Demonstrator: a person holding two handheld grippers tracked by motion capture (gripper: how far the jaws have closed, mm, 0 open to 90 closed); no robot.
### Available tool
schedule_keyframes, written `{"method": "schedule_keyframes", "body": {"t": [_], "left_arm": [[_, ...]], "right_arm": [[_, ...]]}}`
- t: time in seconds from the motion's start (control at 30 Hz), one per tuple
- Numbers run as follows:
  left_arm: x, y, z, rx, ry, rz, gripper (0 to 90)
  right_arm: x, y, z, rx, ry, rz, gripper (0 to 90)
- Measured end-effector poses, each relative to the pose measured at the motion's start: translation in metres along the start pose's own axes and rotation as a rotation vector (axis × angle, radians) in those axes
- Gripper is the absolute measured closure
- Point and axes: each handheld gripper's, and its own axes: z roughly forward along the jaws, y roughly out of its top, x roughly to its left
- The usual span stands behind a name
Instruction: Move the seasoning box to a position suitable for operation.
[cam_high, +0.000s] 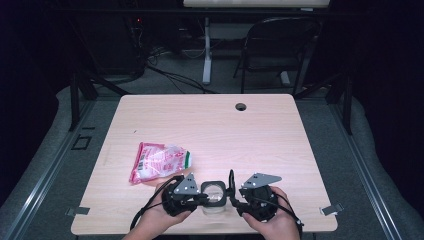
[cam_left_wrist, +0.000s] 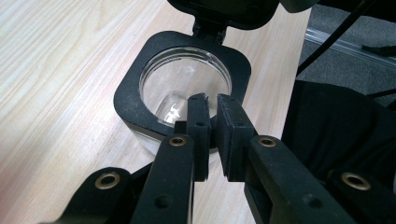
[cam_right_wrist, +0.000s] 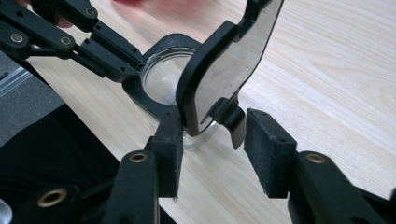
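Note:
A clear round container (cam_high: 215, 192) with a square black rim (cam_left_wrist: 135, 100) stands near the table's front edge. Its hinged black lid (cam_right_wrist: 229, 65) is swung up, almost upright. My left gripper (cam_left_wrist: 215, 126) comes from the left (cam_high: 205, 198) and is shut on the container's rim at its near side. My right gripper (cam_right_wrist: 215, 140) is at the container's right side (cam_high: 234, 196). Its jaws are open, and the lid's lower edge and tab (cam_right_wrist: 233, 122) sit between the pads. The right pad (cam_right_wrist: 268, 149) stands clear of the tab. A red and white bag (cam_high: 157, 162) lies flat to the left behind them.
The pale wooden table (cam_high: 210, 125) has a cable hole (cam_high: 241, 106) at the back. Its front edge runs just below both hands. A folding chair (cam_high: 280, 45) and a desk leg (cam_high: 206, 50) stand beyond the table on grey carpet.

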Motion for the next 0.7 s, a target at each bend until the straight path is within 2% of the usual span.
{"method": "schedule_keyframes", "body": {"t": [0.07, 0.1, 0.13, 0.17, 0.2, 0.33, 0.43, 0.53, 0.7], "left_arm": [[0.001, 0.0, 0.0, -0.003, -0.006, -0.009, 82.9], [0.0, 0.0, 0.0, -0.008, -0.012, -0.013, 81.4], [0.0, 0.0, 0.0, -0.005, -0.001, -0.002, 79.5], [-0.002, 0.0, 0.0, -0.005, 0.033, 0.014, 76.1], [-0.002, 0.0, -0.001, -0.009, 0.049, 0.018, 76.0], [0.003, -0.001, -0.008, -0.055, 0.023, -0.026, 72.6], [0.007, -0.004, -0.011, -0.045, 0.038, -0.033, 69.6], [0.01, -0.007, -0.014, -0.045, 0.047, -0.048, 68.5], [0.012, -0.012, -0.022, -0.049, 0.071, -0.065, 68.2]], "right_arm": [[0.001, 0.0, 0.002, -0.002, 0.001, -0.018, 59.4], [0.002, 0.0, 0.004, -0.005, 0.005, -0.012, 59.2], [0.003, 0.0, 0.005, 0.005, 0.003, -0.015, 58.5], [0.004, 0.0, 0.006, 0.005, -0.001, -0.021, 58.5], [0.005, 0.0, 0.008, 0.004, 0.004, -0.014, 58.9], [0.003, -0.002, 0.013, 0.017, 0.007, -0.02, 66.1], [0.0, -0.002, 0.015, 0.016, 0.039, -0.004, 69.7], [-0.003, -0.001, 0.015, 0.022, 0.026, -0.012, 72.3], [-0.015, 0.0, 0.017, -0.01, 0.022, 0.012, 76.7]]}}
